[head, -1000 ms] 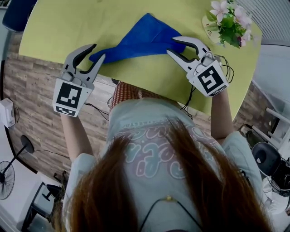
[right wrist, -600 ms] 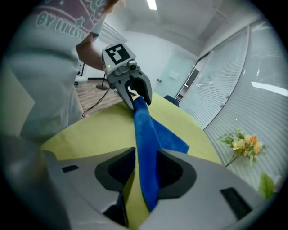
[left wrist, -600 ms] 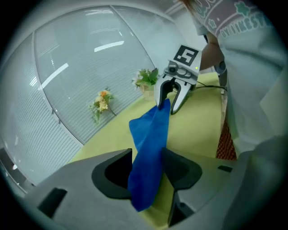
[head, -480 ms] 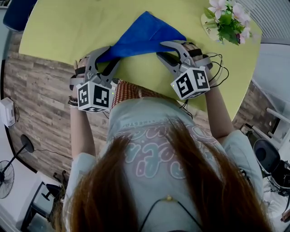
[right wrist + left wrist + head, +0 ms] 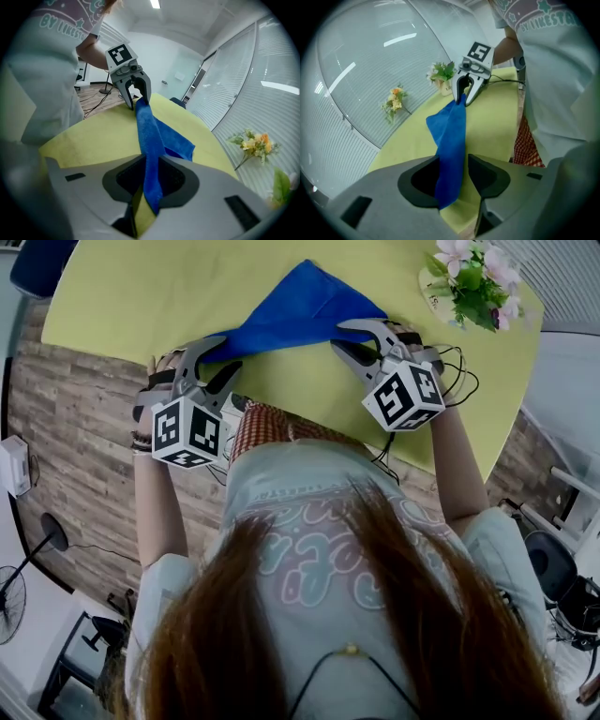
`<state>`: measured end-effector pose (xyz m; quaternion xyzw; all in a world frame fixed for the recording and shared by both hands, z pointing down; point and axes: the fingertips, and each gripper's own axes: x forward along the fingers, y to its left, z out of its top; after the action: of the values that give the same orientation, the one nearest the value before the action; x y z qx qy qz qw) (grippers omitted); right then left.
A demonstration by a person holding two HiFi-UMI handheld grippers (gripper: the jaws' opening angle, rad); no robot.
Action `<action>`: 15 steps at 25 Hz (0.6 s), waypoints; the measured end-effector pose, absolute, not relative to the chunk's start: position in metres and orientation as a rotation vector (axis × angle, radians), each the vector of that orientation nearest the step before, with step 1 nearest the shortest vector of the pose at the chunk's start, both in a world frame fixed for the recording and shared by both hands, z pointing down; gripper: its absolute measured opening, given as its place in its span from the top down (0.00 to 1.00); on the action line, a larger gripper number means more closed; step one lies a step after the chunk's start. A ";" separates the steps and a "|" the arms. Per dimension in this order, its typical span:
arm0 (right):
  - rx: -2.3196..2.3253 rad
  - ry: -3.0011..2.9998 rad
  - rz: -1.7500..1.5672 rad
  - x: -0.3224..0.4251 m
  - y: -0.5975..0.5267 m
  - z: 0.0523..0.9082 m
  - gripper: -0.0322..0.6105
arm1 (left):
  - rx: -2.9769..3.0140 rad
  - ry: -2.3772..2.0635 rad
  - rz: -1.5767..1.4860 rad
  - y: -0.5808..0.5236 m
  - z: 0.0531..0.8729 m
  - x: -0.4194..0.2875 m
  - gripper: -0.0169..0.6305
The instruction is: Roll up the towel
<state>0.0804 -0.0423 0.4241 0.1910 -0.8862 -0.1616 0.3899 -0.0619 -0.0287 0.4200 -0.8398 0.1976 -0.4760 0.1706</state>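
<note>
A blue towel [image 5: 300, 310] lies bunched in a long strip near the front edge of the yellow-green table [image 5: 131, 296]. My left gripper [image 5: 230, 352] is at the strip's left end. In the left gripper view the towel [image 5: 450, 136] hangs between my jaws [image 5: 453, 165]; they have just been opening, and a gap shows on one side. My right gripper [image 5: 337, 336] is at the strip's right end. Its jaws [image 5: 150, 165] have just been closing and pinch the towel [image 5: 151, 136]. Each gripper view shows the other gripper [image 5: 465, 91] [image 5: 138, 96] at the far end.
A pot of pink and white flowers [image 5: 469, 282] stands at the table's far right, close to the right gripper. A glass wall with blinds runs behind the table. The table's front edge lies just under both grippers, and the person's body is right behind them.
Both grippers rolled so their marker cubes face up, and they sank onto the towel's two ends. The towel's near edge is now drawn into a strip between them.
</note>
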 end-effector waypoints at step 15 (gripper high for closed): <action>0.412 -2.309 -0.355 0.081 -0.011 0.417 0.92 | -2.475 0.545 -1.388 -0.002 0.420 -0.071 0.90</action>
<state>0.0807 -0.0108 0.4174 0.1611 -0.9023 -0.1388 0.3750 -0.0708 -0.0020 0.4200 -0.8498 0.1872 -0.4765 0.1257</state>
